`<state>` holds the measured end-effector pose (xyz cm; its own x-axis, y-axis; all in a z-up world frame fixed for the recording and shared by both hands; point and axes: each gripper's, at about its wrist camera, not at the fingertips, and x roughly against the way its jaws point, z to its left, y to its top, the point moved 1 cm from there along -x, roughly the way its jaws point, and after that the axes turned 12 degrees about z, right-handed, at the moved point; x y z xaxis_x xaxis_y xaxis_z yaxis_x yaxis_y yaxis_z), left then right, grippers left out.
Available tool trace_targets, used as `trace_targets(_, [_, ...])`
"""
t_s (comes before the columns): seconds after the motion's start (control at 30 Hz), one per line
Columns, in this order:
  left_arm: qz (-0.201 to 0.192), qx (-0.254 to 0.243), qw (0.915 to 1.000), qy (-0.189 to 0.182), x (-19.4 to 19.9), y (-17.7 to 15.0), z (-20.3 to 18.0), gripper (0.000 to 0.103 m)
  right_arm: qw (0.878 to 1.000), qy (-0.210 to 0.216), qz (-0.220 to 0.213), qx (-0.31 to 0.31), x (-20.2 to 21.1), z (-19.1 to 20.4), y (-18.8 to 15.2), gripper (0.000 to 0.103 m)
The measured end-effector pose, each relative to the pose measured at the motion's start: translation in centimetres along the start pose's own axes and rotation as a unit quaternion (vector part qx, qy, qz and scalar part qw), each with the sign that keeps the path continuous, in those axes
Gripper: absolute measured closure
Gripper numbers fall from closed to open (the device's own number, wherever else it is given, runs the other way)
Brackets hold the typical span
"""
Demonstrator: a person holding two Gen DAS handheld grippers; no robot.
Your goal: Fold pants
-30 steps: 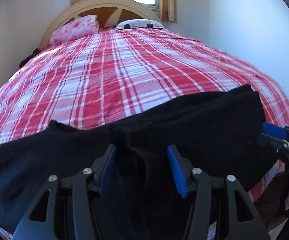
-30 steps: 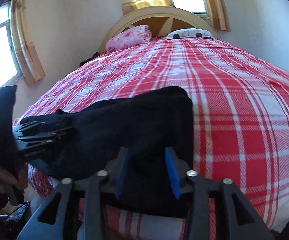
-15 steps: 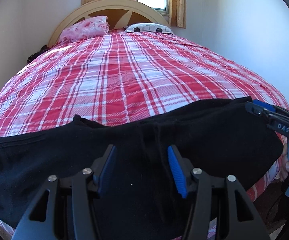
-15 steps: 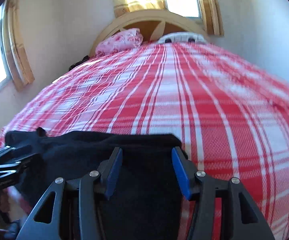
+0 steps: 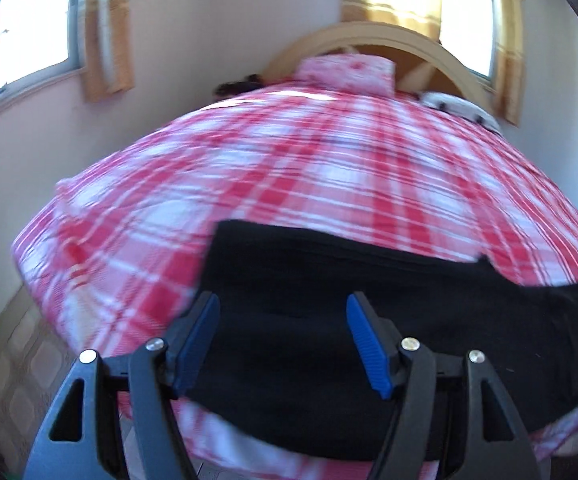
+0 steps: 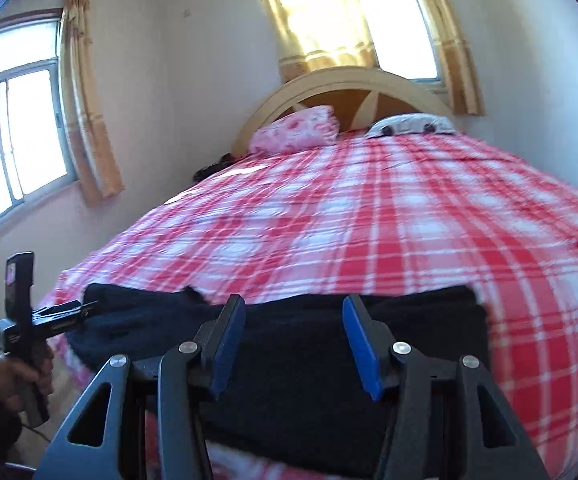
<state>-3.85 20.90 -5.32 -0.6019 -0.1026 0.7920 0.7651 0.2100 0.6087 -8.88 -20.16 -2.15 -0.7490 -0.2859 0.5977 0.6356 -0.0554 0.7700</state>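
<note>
black pants flat, long axis crosswise along bed foot (blurred).

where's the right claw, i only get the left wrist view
Observer: The right claw hovers open over the right half of the black pants, gripping nothing.
Operator: how does my left claw look from that side
Observer: The left claw is at the pants' left end, jaws opening; I cannot tell if it touches the cloth.
Operator: and the pants' right end
Observer: It lies straight-edged on the plaid bedspread.
</note>
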Motion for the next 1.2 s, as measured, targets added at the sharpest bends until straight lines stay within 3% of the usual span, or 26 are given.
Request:
trace_targets(0.13, [0.011,0.045,0.9986,0.025,-1.7,0.0,3.5,0.034,0.999,0.032,0.023,-0.01,-1.3,2.4,-1.0,0.049])
trace_targets(0.3, [0.037,0.082,0.9956,-0.027,-4.1,-1.1,4.6,0.034,0.998,0.049,0.043,-0.011,-1.7,4.5,-1.7,0.049])
trace_targets(0.47, [0.036,0.102,0.992,-0.066,-3.9,-1.4,4.8,0.033,0.996,0.061,0.07,-0.016,-3.0,5.5,-2.3,0.049])
trace_targets(0.67, [0.037,0.141,0.9814,-0.125,-3.8,-1.6,6.2,0.034,0.994,0.072,0.083,-0.024,-3.7,6.0,-2.5,0.049])
trace_targets(0.73, [0.034,0.133,0.9845,-0.11,-3.9,-1.7,5.8,0.036,0.993,0.076,0.084,-0.024,-3.8,6.2,-2.5,0.049])
trace_targets(0.83, [0.041,0.084,0.9945,-0.048,-3.9,-1.6,3.7,0.042,0.992,0.082,0.089,-0.022,-4.1,6.5,-2.5,0.049])
trace_targets(0.87, [0.042,0.083,0.9945,-0.049,-3.9,-1.6,3.6,0.048,0.992,0.083,0.09,-0.02,-4.1,6.6,-2.5,0.049])
trace_targets(1.03, [0.052,0.083,0.9941,-0.047,-4.1,-1.2,3.5,0.053,0.992,0.09,0.089,-0.03,-4.0,6.3,-2.6,0.049])
trace_targets(1.2, [0.062,0.084,0.9929,-0.058,-3.8,-0.9,2.9,0.072,0.991,0.093,0.085,-0.042,-3.6,5.7,-2.7,0.049])
